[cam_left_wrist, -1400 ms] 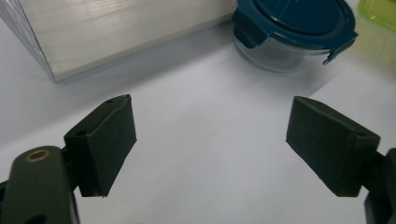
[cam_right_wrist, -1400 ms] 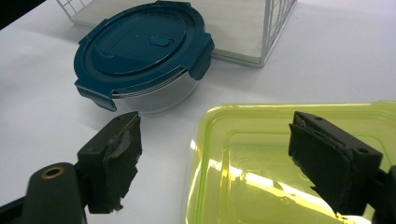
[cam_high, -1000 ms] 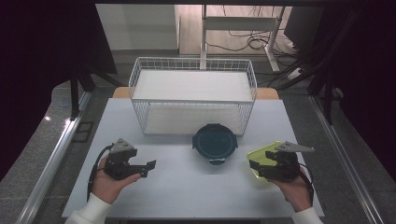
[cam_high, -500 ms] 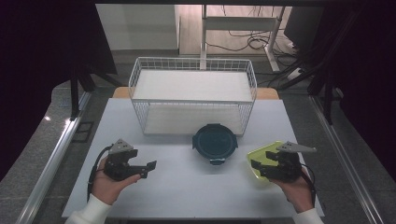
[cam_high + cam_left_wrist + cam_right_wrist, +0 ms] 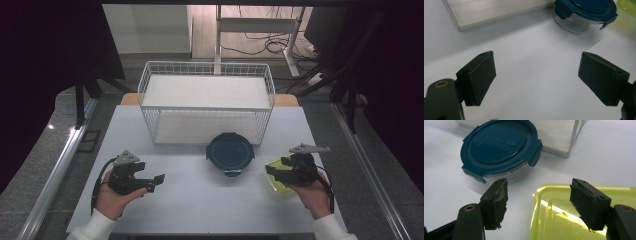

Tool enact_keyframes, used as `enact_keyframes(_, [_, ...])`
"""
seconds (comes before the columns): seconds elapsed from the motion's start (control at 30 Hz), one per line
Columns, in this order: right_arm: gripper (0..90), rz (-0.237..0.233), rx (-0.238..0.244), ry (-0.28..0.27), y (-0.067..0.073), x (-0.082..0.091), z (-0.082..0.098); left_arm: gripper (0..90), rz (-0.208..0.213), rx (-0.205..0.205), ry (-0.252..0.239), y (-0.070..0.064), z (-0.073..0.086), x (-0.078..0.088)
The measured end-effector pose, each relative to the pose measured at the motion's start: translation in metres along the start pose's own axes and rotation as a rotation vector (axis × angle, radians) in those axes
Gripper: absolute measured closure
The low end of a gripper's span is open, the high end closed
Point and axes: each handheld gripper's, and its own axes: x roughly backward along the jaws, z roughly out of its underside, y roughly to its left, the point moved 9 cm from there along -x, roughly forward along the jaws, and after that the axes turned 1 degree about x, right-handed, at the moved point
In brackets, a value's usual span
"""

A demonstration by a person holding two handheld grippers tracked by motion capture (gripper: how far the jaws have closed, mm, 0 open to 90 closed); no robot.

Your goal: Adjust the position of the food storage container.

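A round clear container with a dark teal clip-on lid (image 5: 230,152) (image 5: 499,147) (image 5: 585,12) stands on the white table just in front of the wire basket. To its right lies a translucent yellow-green plastic tray (image 5: 274,184) (image 5: 564,215). My right gripper (image 5: 274,167) (image 5: 539,186) hovers over the tray's near-left corner. Its jaws straddle the rim, one outside and one above the inside, and have just been closing. A gap remains on both sides, so it is open. My left gripper (image 5: 156,182) (image 5: 536,72) is open wide over bare table at the left.
A white wire basket (image 5: 206,100) stands at the back of the table (image 5: 200,200), and its pale base board (image 5: 494,10) (image 5: 559,135) lies close behind the round container. Chairs, cables and dark curtains surround the table.
The right gripper's jaws stand a little narrower over the tray's corner and the hand has barely shifted. The left hand and gripper have kept still.
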Motion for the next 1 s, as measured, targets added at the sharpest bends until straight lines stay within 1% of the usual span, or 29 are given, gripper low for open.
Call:
enact_keyframes(0.03, [30.0, 0.0, 0.0, 0.0, 0.0, 0.0, 0.0, 14.5, 0.0, 0.0, 0.0, 0.0, 0.0, 0.0])
enact_keyframes(0.1, [30.3, 0.003, 0.016, 0.015, -0.001, -0.004, -0.011, 14.5, -0.016, -0.01, 0.001, 0.001, 0.0, 0.0])
enact_keyframes(0.17, [31.5, 0.006, 0.028, 0.022, -0.001, -0.006, -0.019, 14.4, -0.02, -0.009, -0.001, 0.002, 0.0, 0.0])
enact_keyframes(0.2, [31.5, 0.006, 0.028, 0.022, -0.001, -0.006, -0.019, 14.5, -0.02, -0.009, -0.001, 0.002, 0.0, 0.0])
enact_keyframes(0.23, [33.7, 0.008, 0.034, 0.028, -0.002, -0.009, -0.026, 14.5, -0.022, -0.008, -0.001, 0.002, 0.0, 0.0])
enact_keyframes(0.3, [37.0, 0.013, 0.043, 0.043, -0.003, -0.012, -0.031, 14.5, -0.021, -0.007, 0.001, 0.002, 0.0, -0.001])
enact_keyframes(0.33, [37.0, 0.013, 0.043, 0.043, -0.003, -0.012, -0.031, 14.5, -0.021, -0.007, 0.002, 0.002, 0.0, -0.001])
enact_keyframes(0.4, [42.8, 0.015, 0.058, 0.059, -0.005, -0.015, -0.035, 14.5, -0.021, -0.001, 0.003, 0.002, 0.0, -0.001])
enact_keyframes(0.43, [50.3, 0.006, 0.058, 0.079, -0.008, -0.02, -0.04, 14.5, -0.022, 0.0, 0.002, 0.002, 0.001, -0.001])
enact_keyframes(0.47, [50.3, 0.006, 0.058, 0.079, -0.008, -0.02, -0.04, 14.5, -0.024, 0.002, 0.001, 0.003, 0.001, -0.001])
enact_keyframes(0.5, [55.5, 0.009, 0.063, 0.095, -0.011, -0.023, -0.043, 14.5, -0.024, 0.008, 0.001, 0.003, 0.001, 0.0])
enact_keyframes(0.53, [55.5, 0.009, 0.063, 0.095, -0.011, -0.023, -0.043, 14.5, -0.02, 0.012, 0.001, 0.003, 0.001, 0.0])
enact_keyframes(0.57, [58.1, 0.013, 0.066, 0.102, -0.013, -0.026, -0.045, 14.5, -0.02, 0.015, 0.002, 0.003, 0.002, 0.0])
enact_keyframes(0.6, [63.7, 0.018, 0.066, 0.116, -0.017, -0.032, -0.048, 14.5, -0.022, 0.015, 0.002, 0.003, 0.002, 0.0])
enact_keyframes(0.63, [63.7, 0.018, 0.066, 0.116, -0.017, -0.032, -0.048, 14.5, -0.022, 0.015, 0.002, 0.003, 0.002, 0.0])
enact_keyframes(0.77, [73.5, 0.012, 0.086, 0.138, -0.016, -0.042, -0.054, 14.4, -0.033, 0.002, 0.005, 0.004, 0.003, 0.0])
enact_keyframes(0.83, [78.1, 0.008, 0.097, 0.145, -0.014, -0.047, -0.056, 14.4, -0.034, 0.006, 0.005, 0.006, 0.003, 0.0])
enact_keyframes(0.87, [80.9, 0.013, 0.11, 0.147, -0.014, -0.049, -0.057, 14.4, -0.036, 0.009, 0.005, 0.006, 0.004, 0.001])
enact_keyframes(0.9, [85.5, 0.018, 0.115, 0.148, -0.014, -0.053, -0.059, 14.4, -0.037, 0.01, 0.004, 0.007, 0.004, 0.001])
enact_keyframes(0.93, [85.5, 0.018, 0.115, 0.148, -0.014, -0.053, -0.059, 14.4, -0.039, 0.01, 0.003, 0.007, 0.004, 0.001])
enact_keyframes(0.97, [87.3, 0.02, 0.118, 0.148, -0.014, -0.055, -0.06, 14.4, -0.041, 0.009, 0.003, 0.008, 0.004, 0.002])
enact_keyframes(1.0, [88.5, 0.032, 0.129, 0.152, -0.015, -0.061, -0.062, 14.4, -0.042, 0.009, 0.003, 0.008, 0.004, 0.002])
